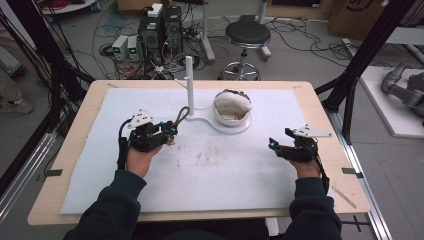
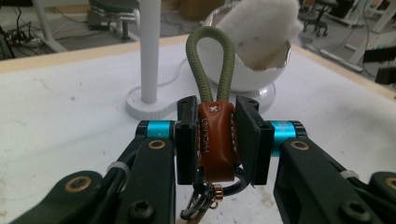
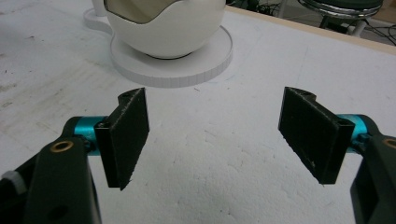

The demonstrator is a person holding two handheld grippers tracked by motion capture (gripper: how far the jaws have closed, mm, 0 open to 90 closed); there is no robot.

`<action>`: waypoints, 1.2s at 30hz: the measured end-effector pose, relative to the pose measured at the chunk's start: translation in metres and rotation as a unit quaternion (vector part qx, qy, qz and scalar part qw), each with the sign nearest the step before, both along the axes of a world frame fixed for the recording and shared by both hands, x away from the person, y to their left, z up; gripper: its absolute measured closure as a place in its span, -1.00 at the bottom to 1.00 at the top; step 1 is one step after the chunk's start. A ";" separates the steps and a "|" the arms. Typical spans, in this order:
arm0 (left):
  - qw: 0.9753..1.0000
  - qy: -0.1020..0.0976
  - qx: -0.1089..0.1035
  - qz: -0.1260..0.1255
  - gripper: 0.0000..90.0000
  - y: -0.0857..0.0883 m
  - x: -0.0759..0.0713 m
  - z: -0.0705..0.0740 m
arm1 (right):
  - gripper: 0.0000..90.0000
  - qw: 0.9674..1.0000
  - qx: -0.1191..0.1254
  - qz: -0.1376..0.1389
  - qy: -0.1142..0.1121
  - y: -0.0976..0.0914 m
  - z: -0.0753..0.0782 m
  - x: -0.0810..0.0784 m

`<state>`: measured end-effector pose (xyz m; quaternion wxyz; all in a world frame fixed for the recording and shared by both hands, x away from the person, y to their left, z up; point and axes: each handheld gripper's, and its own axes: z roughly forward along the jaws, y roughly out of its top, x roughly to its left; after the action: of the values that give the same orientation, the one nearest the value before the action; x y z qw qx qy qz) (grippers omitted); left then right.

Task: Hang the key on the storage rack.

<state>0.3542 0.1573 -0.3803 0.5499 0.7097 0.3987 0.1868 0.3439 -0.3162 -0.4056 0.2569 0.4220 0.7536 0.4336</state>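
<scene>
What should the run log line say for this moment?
left gripper: shut on keychain strap | right gripper: open, empty | white stand: upright, untouched

A pale wooden tabletop (image 1: 320, 107) carries a white foam sheet (image 1: 210, 175). Beyond it the grey floor (image 1: 300, 55) is strewn with black cables (image 1: 107, 30). A round black stool (image 1: 247, 34) stands near stacked electronics boxes (image 1: 160, 27). Black frame struts (image 1: 367, 47) rise at both sides.
</scene>
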 end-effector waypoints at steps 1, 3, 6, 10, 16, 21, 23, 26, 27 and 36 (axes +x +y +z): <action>1.000 -0.003 0.000 -0.002 0.56 0.001 0.001 0.003 | -0.45 1.000 0.000 0.000 -0.001 0.000 0.000 0.000; 1.000 -0.008 -0.003 -0.003 0.56 0.001 0.002 0.008 | -0.45 1.000 0.000 0.001 -0.002 0.000 0.000 0.000; 1.000 -0.014 -0.004 -0.007 0.56 -0.001 0.007 0.014 | -0.45 1.000 -0.001 0.001 -0.003 0.000 0.000 0.000; 1.000 -0.011 -0.006 -0.011 0.56 -0.005 0.017 0.020 | -0.45 1.000 -0.001 0.002 -0.003 0.000 0.001 0.000; 0.999 -0.027 -0.016 -0.012 0.56 -0.007 0.026 0.035 | -0.45 1.000 0.003 0.003 -0.004 0.000 0.001 0.000; 0.998 -0.047 -0.025 -0.017 0.56 -0.007 0.028 0.050 | -0.45 1.000 0.002 0.003 -0.003 -0.001 0.001 0.000; 0.998 -0.054 -0.030 -0.017 0.56 -0.006 0.028 0.054 | -0.45 1.000 0.002 0.003 -0.004 -0.001 0.001 0.000; 0.997 -0.061 -0.036 -0.014 0.56 -0.005 0.031 0.060 | -0.45 1.000 0.003 0.001 -0.004 -0.001 0.001 0.000; 0.997 -0.061 -0.036 -0.013 0.56 -0.005 0.032 0.061 | -0.45 1.000 0.003 0.003 -0.003 -0.001 0.001 0.000; 0.999 -0.037 -0.019 0.008 0.56 -0.007 0.054 0.060 | -0.45 1.000 0.002 0.003 -0.003 0.000 0.000 0.000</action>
<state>0.4087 0.1504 -0.3204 0.5763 0.6888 0.3868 0.2096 0.3440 -0.3166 -0.4052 0.2571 0.4187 0.7533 0.4372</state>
